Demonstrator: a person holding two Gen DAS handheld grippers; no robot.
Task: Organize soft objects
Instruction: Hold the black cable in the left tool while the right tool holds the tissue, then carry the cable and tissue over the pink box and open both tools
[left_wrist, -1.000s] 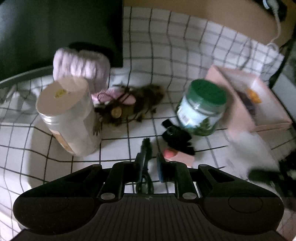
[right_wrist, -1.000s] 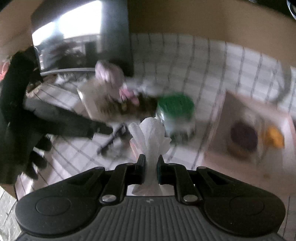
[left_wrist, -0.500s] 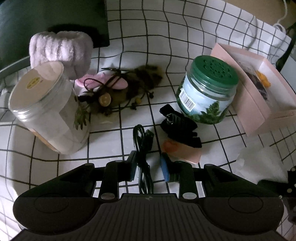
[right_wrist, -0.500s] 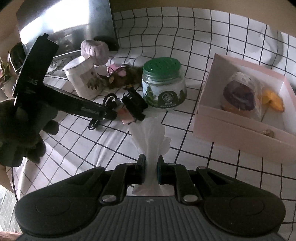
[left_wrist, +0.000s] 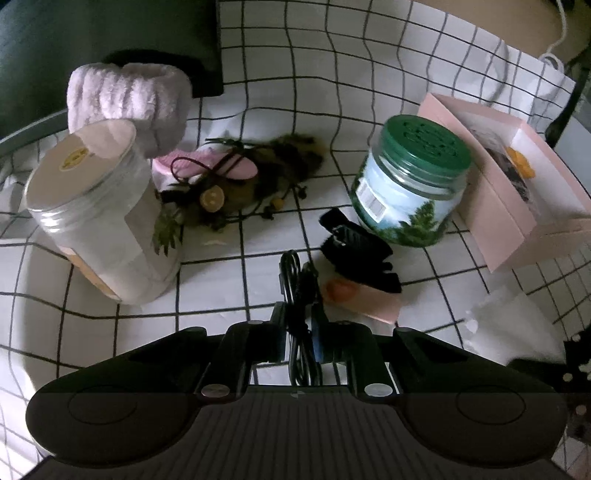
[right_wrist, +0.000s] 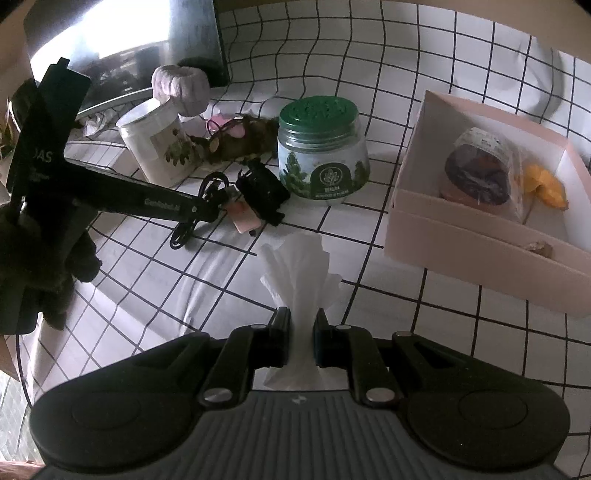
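Observation:
My left gripper (left_wrist: 299, 314) is closing its jaws on a coiled black cable (left_wrist: 291, 269) that lies on the checked cloth; both pads press against it. From the right wrist view the left gripper (right_wrist: 214, 206) reaches in from the left onto the cable (right_wrist: 184, 232). My right gripper (right_wrist: 302, 317) is shut on a white tissue (right_wrist: 295, 266), which fans out above the fingers just over the cloth. A fluffy pink wristband (left_wrist: 129, 99) sits at the back left. A brown furry bundle with a pink piece (left_wrist: 258, 177) lies beside it.
A white jar (left_wrist: 96, 214) stands left of the cable and a green-lidded jar (left_wrist: 410, 184) to its right. A black claw clip (left_wrist: 354, 251) and a pink card (left_wrist: 362, 299) lie close by. An open pink box (right_wrist: 480, 243) holds a wrapped item at the right.
The left jaws stood wider around the cable half a second ago and have now closed on it. The right gripper has sunk slightly with the tissue.

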